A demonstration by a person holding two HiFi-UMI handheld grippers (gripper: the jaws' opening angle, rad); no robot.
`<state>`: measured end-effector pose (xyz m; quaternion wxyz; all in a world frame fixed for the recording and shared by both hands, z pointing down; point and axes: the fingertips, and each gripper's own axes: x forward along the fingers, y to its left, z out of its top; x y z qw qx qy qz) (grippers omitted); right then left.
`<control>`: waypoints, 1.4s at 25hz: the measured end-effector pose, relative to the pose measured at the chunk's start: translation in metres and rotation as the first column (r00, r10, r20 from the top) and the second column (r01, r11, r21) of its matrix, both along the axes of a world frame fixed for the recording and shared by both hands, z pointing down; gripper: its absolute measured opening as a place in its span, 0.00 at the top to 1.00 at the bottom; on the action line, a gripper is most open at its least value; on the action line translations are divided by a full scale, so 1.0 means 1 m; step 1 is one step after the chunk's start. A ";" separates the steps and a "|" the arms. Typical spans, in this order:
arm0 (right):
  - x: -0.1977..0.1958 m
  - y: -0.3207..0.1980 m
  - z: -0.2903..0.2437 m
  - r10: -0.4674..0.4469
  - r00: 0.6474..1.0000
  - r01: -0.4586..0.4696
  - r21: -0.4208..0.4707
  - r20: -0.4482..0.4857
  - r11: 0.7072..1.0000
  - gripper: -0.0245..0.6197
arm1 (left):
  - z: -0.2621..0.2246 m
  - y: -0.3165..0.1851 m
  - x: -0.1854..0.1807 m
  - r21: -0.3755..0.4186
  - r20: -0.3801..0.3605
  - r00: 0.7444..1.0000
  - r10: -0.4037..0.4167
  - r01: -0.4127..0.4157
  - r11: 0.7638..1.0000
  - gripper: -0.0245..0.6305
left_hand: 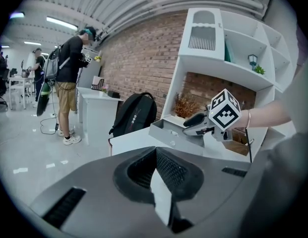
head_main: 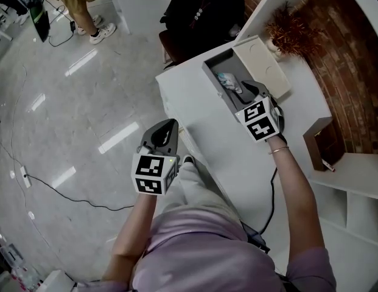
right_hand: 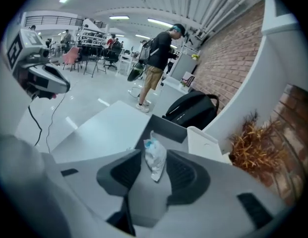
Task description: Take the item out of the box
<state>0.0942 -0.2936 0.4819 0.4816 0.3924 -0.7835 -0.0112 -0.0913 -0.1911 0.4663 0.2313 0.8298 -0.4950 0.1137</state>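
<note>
Currently the right gripper (right_hand: 154,158) is angled down over the open grey rectangular box (head_main: 214,79) at the far edge of the white table (head_main: 198,117). Its jaws stand well apart. The right gripper view shows the crinkled white plastic packet with blue print (right_hand: 155,155) in the gap between the two dark ribbed pads. Neither pad is pressing on it, so there is no grip.

The packet lies on the floor of the box, roughly lengthwise, with its blue-printed end pointing away from the gripper. The head view agrees: it is inside the grey walls, just ahead of the right jaw tips.

The cream flat lid (head_main: 263,66) lies beside the box on the brick-wall side, touching or almost touching its long edge.

The left gripper (head_main: 169,128) is off the near-left edge of the table, above the pale glossy floor and well apart from the box. Its jaws meet at the tips and nothing is between them. Only a white sliver shows through behind the tips.

Other items noted:
- A dried orange-brown plant (head_main: 293,32) is behind the lid, against the red brick wall (head_main: 353,72).
- A black backpack (head_main: 201,8) is beyond the table's far end.
- A brown wooden block (head_main: 325,142) is to the right, on the shelf unit.
- A person in a black top and khaki shorts (left_hand: 69,78) is standing in the background.
</note>
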 end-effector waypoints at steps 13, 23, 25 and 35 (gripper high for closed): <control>0.004 -0.025 0.051 -0.178 0.968 0.159 -0.121 -0.176 0.980 0.65 | 0.020 -0.013 -0.004 -0.054 -0.009 0.998 -0.061 0.060 0.997 0.96; -0.002 -0.038 0.073 -0.262 0.932 0.224 -0.169 -0.251 0.960 0.65 | 0.028 -0.016 -0.008 -0.075 -0.008 0.995 -0.099 0.098 0.992 0.96; -0.002 -0.040 0.075 -0.261 0.928 0.222 -0.167 -0.266 0.961 0.66 | 0.030 -0.015 -0.008 -0.082 -0.008 0.995 -0.103 0.102 0.991 0.96; -0.004 -0.040 0.076 -0.241 0.930 0.204 -0.155 -0.276 0.967 0.77 | 0.029 -0.006 -0.006 -0.095 -0.009 0.995 -0.102 0.101 0.990 0.96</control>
